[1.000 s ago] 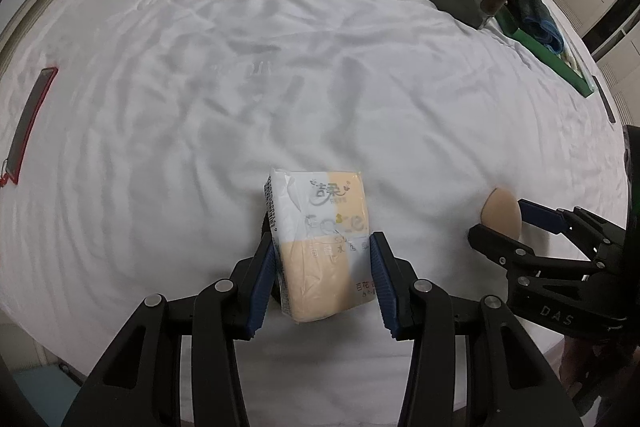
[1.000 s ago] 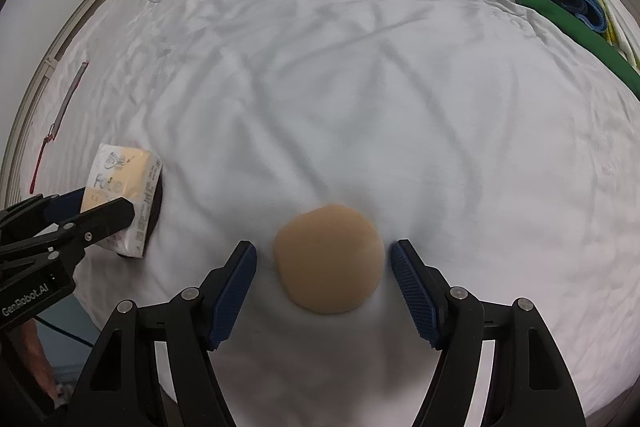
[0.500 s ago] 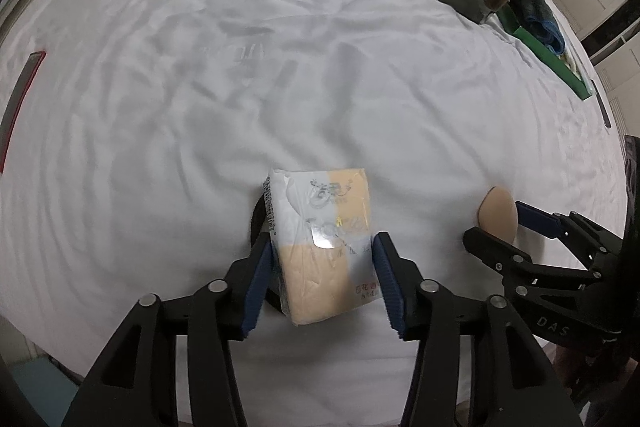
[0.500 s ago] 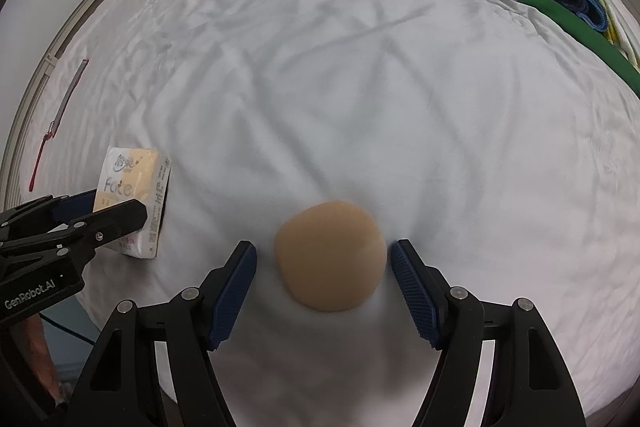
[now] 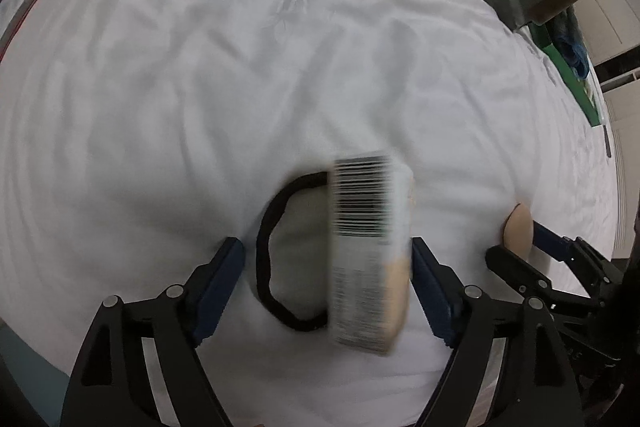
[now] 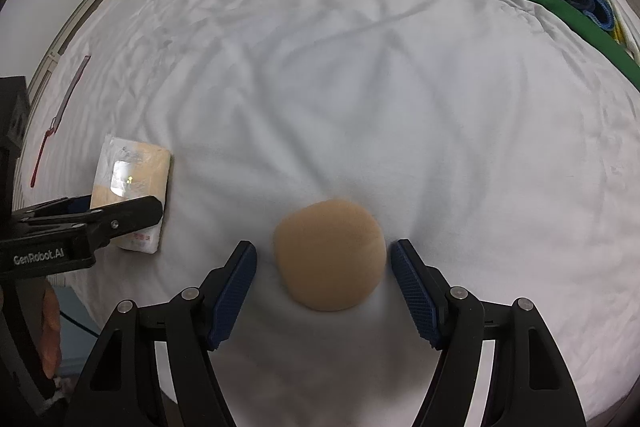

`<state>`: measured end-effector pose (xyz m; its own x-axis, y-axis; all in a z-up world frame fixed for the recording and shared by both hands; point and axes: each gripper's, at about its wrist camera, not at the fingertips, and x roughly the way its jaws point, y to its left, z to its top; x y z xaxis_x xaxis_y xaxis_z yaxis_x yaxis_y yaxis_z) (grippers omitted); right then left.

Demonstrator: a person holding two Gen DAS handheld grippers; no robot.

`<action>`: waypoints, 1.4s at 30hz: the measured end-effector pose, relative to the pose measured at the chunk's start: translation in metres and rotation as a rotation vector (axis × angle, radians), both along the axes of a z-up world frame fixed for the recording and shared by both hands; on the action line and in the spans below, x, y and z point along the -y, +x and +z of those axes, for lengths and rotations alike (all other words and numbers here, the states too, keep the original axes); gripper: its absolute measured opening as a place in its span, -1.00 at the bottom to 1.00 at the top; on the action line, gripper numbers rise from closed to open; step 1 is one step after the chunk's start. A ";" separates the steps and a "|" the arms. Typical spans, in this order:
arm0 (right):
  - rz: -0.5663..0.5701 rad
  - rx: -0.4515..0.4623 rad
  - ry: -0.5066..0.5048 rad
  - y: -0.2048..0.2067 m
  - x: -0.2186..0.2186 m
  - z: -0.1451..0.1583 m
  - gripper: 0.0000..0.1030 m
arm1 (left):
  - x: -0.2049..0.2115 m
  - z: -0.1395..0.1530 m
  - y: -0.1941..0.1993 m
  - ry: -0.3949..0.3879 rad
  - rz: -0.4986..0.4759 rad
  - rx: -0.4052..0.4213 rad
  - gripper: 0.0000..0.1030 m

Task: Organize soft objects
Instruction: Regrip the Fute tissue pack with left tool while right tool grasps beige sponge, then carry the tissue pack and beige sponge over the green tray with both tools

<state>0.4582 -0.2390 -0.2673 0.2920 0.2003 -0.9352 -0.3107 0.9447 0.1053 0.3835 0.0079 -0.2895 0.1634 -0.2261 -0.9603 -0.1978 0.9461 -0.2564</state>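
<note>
Released since the earlier frame, the tissue pack (image 5: 370,259) now lies tilted on the bed (image 5: 200,87) against one pad while my left gripper (image 5: 324,291) jaws are opening. My right gripper (image 6: 324,293) stands apart around the sponge (image 6: 330,255). Motion blur obscures the pack; it partly hides a hair tie (image 5: 272,259).

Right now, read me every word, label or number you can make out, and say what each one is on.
"GenRobot.AI": white lettering on the left gripper body, seen from the right wrist.
Barcode on the tissue pack edge: bars visible, digits blurred, unreadable.
Pack's top face print: glare and too small to read.
Nothing else bears text.
</note>
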 end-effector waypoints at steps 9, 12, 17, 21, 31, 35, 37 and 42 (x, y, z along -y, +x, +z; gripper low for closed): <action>0.015 0.009 -0.028 -0.002 -0.005 -0.002 0.35 | 0.003 0.002 -0.005 -0.007 -0.024 0.036 -0.07; 0.021 0.014 -0.042 -0.004 -0.006 -0.003 0.15 | 0.010 0.007 -0.007 -0.014 -0.059 0.051 -0.38; 0.012 0.022 -0.040 -0.005 -0.002 -0.001 -0.40 | 0.021 0.015 -0.004 -0.018 -0.070 0.068 -0.51; 0.014 0.017 -0.017 -0.007 0.004 0.001 -0.84 | 0.028 0.024 -0.004 0.009 -0.082 0.088 -0.53; 0.012 0.036 0.068 -0.014 0.020 0.020 -0.87 | 0.049 0.050 -0.002 0.105 -0.136 0.168 -0.53; 0.009 0.044 0.087 -0.015 0.029 0.030 -0.87 | 0.051 0.054 -0.003 0.111 -0.135 0.173 -0.53; 0.005 0.051 0.089 -0.015 0.033 0.035 -0.87 | 0.049 0.057 -0.003 0.113 -0.124 0.173 -0.53; 0.006 0.071 0.082 -0.015 0.046 0.050 -0.87 | 0.039 0.070 -0.009 0.127 -0.109 0.181 -0.53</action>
